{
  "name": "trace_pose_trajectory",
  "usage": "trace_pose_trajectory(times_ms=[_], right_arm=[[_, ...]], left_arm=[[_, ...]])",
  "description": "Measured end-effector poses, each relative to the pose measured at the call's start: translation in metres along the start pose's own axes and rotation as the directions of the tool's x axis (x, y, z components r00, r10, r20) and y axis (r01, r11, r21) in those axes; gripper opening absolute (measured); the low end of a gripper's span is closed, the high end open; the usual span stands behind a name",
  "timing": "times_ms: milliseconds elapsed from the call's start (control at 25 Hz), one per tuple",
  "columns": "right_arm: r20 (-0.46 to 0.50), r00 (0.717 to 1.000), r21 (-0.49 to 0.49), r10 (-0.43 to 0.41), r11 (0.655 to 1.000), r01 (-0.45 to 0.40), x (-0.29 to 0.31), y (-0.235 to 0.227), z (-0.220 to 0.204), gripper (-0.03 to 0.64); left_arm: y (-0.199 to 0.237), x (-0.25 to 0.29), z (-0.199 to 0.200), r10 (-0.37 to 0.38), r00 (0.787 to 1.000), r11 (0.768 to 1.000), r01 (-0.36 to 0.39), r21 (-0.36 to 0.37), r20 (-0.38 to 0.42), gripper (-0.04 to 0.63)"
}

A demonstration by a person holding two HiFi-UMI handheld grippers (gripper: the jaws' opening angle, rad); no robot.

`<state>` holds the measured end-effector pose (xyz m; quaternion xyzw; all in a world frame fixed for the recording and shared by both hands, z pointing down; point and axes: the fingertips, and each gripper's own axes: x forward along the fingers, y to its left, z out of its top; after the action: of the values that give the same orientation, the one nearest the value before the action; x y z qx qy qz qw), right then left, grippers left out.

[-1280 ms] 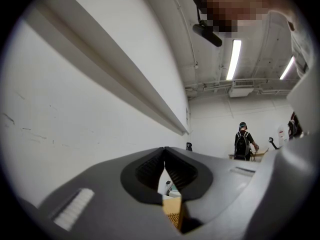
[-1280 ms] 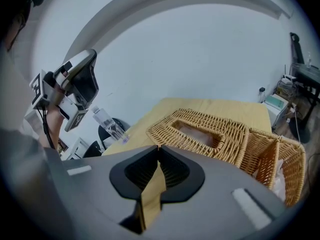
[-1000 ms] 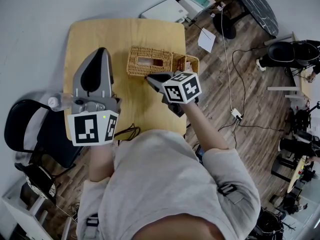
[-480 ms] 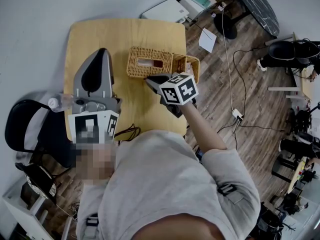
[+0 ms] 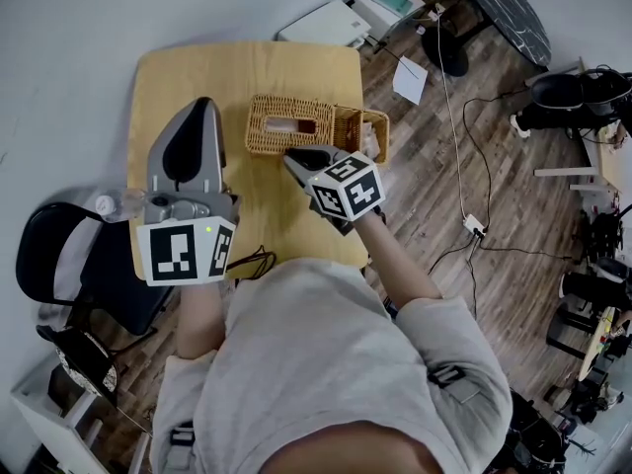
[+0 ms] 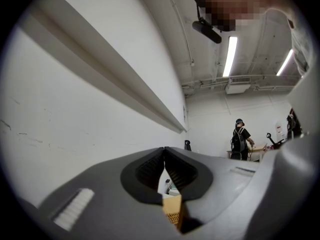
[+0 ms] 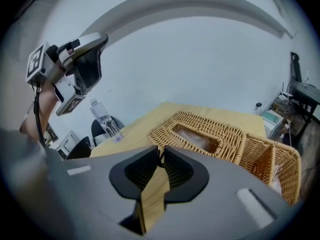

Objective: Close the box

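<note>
Flipped-open lid of the tan wicker box (image 5: 265, 136) sits at 12 o'clock off the right tongs (image 5: 293, 158), long axis 9-to-3. Both are pinched shut and empty, left tongs (image 5: 202, 104) further off.

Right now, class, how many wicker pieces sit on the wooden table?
2. The slotted wicker lid lies flat on the table; the open wicker box stands against the lid's right side, at the table's edge. Whether they join is unclear.

Grey left tongs (image 5: 202, 107) are held at the left, pointing upward, jaws together. Grey right tongs (image 5: 291, 159) reach forward, jaws together.
</note>
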<state>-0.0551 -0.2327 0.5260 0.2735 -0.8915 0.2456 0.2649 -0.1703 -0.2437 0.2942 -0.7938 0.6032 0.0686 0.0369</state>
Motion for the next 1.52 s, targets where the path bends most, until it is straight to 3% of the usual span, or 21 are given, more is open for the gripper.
trace_pose_trajectory(times_ms=[440, 840, 1520], right_arm=[[0.192, 0.974, -0.103, -0.123, 0.984, 0.145, -0.053, 0.0, 0.034, 0.018], [0.377, 0.904, -0.112, -0.203, 0.958, 0.262, -0.113, -0.004, 0.066, 0.02], [0.555, 0.802, -0.15, -0.221, 0.922, 0.358, -0.211, 0.017, 0.095, 0.02]], left_arm=[[-0.033, -0.006, 0.019, -0.024, 1.0, 0.999, 0.024, 0.025, 0.019, 0.058], [-0.048, -0.019, 0.034, -0.004, 0.999, 0.999, 0.002, 0.046, 0.033, 0.058], [-0.088, -0.056, 0.056, 0.032, 0.998, 0.997, -0.036, 0.074, 0.052, 0.058]])
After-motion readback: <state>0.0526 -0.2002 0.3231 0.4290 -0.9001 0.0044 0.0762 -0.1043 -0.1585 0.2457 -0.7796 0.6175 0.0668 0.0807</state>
